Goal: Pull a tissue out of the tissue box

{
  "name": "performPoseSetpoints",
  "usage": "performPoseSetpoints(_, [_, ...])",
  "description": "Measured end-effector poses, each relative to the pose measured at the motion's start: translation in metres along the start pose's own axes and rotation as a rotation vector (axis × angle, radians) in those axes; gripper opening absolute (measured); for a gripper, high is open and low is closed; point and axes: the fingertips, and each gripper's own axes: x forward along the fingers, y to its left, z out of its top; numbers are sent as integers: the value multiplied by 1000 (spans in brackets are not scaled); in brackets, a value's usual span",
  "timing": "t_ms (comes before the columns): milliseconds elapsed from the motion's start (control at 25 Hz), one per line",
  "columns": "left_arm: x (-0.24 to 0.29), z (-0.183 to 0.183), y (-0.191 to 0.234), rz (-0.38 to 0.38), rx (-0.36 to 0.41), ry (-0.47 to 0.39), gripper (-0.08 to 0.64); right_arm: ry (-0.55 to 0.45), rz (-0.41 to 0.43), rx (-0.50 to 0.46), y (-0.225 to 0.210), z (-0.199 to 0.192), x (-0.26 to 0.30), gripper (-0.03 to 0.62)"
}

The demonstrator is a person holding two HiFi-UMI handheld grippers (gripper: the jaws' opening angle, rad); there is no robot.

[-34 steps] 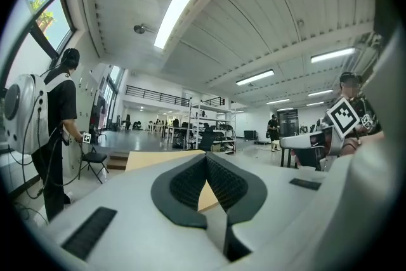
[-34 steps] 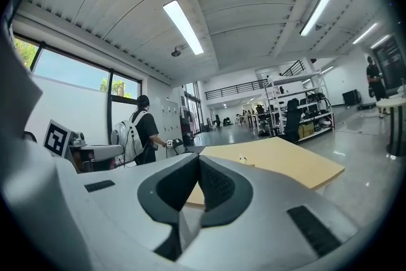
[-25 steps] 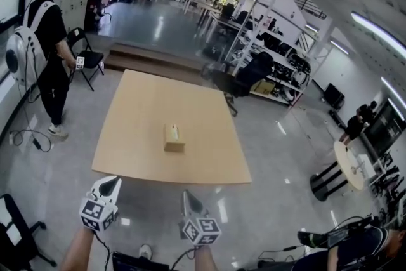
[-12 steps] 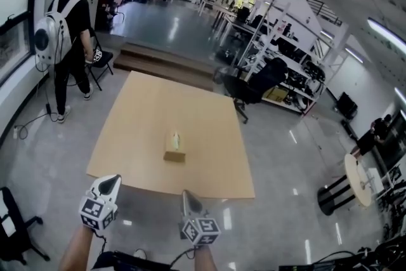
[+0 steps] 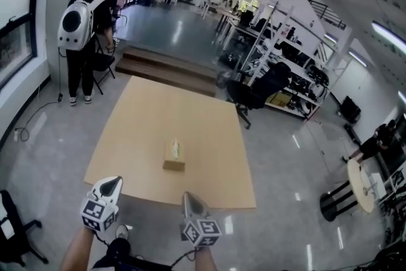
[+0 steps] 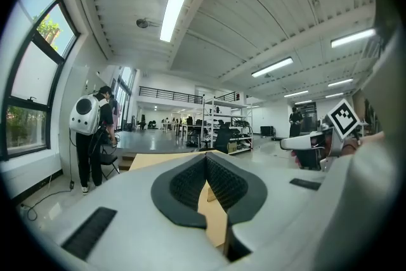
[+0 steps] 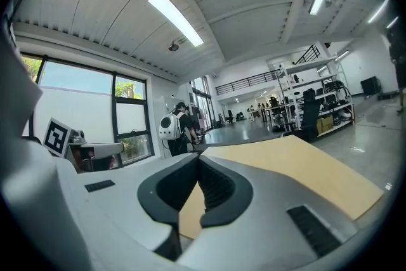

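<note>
- We see the tissue box [image 5: 174,156] on the tan tabletop [image 5: 146,111]. It sits roughly midway across and nearer the edge closest to us than the far one.
- A pale strip shows on the top of the box; we cannot tell from here how far any tissue stands out of it.
- Nothing else lies on the tabletop around the box.
- The left gripper [image 5: 112,183] hangs just short of the tabletop's near edge, over the glossy grey floor [image 5: 279,155], well apart from the box.
- Its jaws are clenched: in the left gripper view the dark ribbed pads meet at their tips with nothing caught between them. Only tabletop shows through the slit below.
- The right gripper [image 5: 189,199] is beside it, also short of the near edge, pointing toward the tabletop.
- Its jaws are clenched too, tips together and empty, with tan tabletop visible beneath them in the right gripper view.
- Each gripper carries its cube of square markers, and a forearm shows behind each at the bottom of the head view.
- A person with a white backpack [image 5: 85,32] stands beyond the far left corner of the tabletop, beside a black folding chair [image 5: 104,63].
- Metal shelving racks [image 5: 285,60] and a black office chair [image 5: 254,89] stand past the far right corner.
- A small round table [image 5: 356,182] stands well off to the right.
</note>
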Motion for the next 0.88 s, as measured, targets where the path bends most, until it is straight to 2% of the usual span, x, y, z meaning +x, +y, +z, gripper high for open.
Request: performPoseSetpoints(880, [131,11,67,-53,-19,21,6,12,-49,11,-49,25,122,11])
